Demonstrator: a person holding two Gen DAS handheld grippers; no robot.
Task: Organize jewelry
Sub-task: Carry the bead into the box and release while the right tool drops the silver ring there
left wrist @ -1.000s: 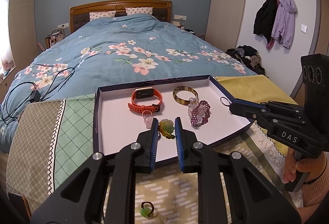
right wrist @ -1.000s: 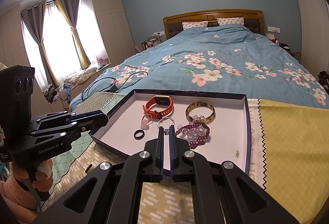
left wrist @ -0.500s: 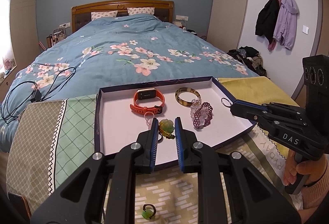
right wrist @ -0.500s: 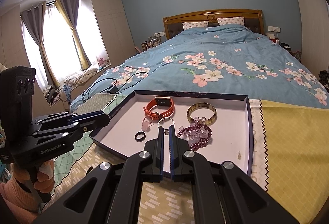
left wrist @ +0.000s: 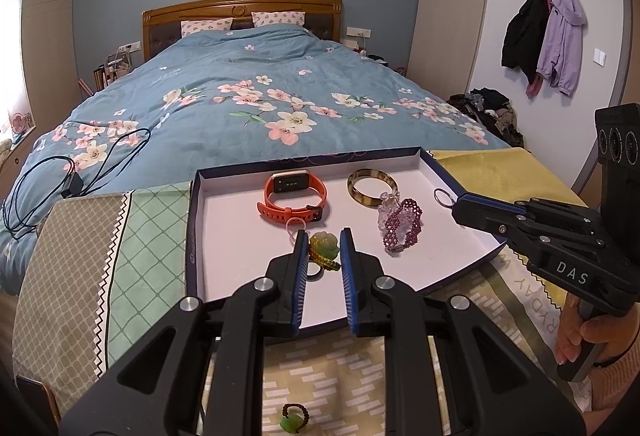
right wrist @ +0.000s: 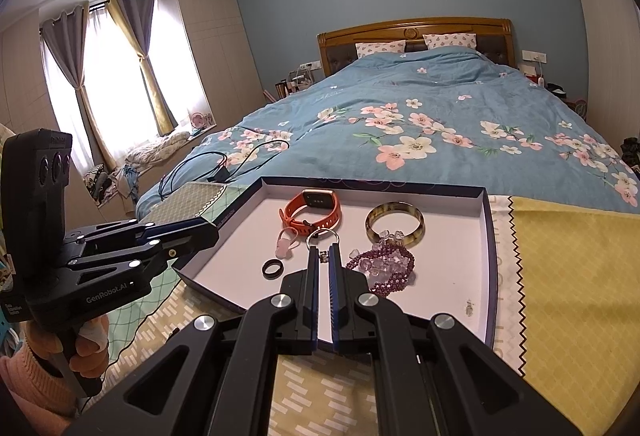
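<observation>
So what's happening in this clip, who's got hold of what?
A person is sorting jewelry into a shallow tray at the foot of a bed. The left gripper holds a green flower pendant over the tray; the right gripper is pinched on a small silver ring above it. An orange watch, bangle, purple bead bracelet and black ring already lie inside. One green bead ring lies outside on the cloth.

The left gripper (left wrist: 324,242) reaches forward with its blue-lined fingers (left wrist: 301,276) parted, a green jade pendant bracelet (left wrist: 325,250) held between their tips. The right gripper (right wrist: 323,254) has its fingers nearly closed, pinching a metal key ring (right wrist: 322,236) at the tips. Each gripper is gripped from below by a bare hand (left wrist: 580,332) in a pink sleeve.
</observation>
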